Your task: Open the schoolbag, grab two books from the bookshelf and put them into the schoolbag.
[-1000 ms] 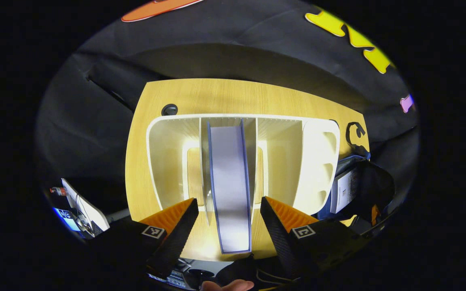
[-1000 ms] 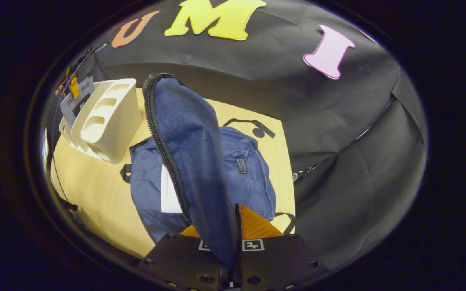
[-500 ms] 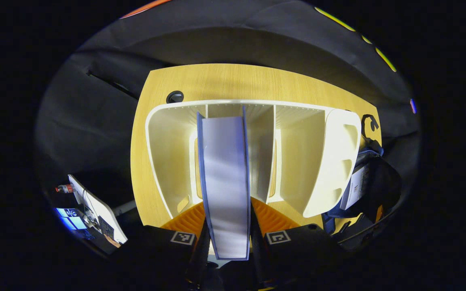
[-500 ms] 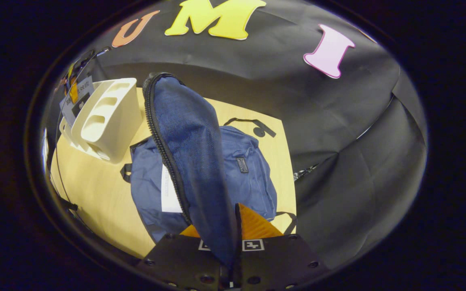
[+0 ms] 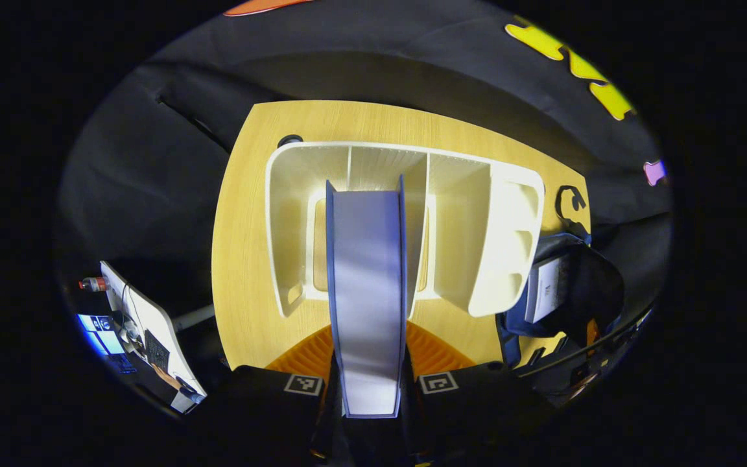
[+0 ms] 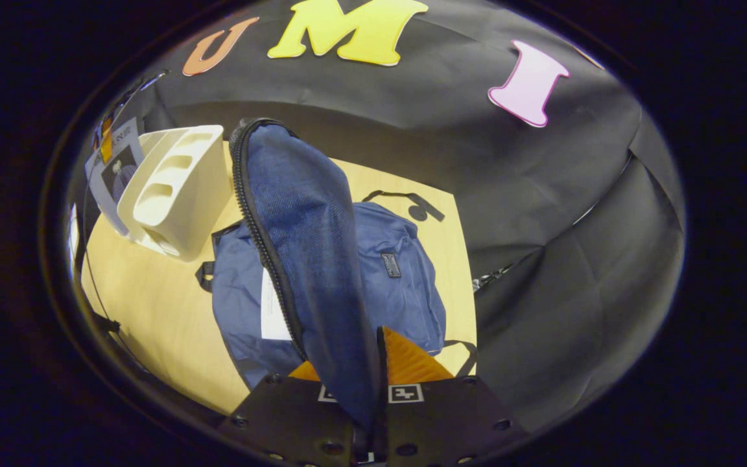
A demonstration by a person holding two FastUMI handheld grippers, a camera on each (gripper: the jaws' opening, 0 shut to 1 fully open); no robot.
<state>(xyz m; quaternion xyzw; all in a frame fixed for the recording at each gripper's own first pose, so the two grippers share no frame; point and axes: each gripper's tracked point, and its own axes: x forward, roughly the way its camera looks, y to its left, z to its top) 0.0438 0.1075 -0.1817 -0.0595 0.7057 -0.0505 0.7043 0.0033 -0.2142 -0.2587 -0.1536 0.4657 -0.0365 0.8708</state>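
In the left gripper view, the left gripper (image 5: 369, 383) is clamping its fingers on both sides of a blue-edged book (image 5: 367, 292), which is standing edge-on between them, just ahead of which the white bookshelf (image 5: 503, 246) is sitting on the wooden desk (image 5: 244, 259). In the right gripper view, the right gripper (image 6: 373, 383) is pinching the lifted flap (image 6: 308, 246) of the blue schoolbag (image 6: 406, 279), fingers closed tight on the fabric, while a white book (image 6: 273, 305) is lying inside the open bag just left of the fingers.
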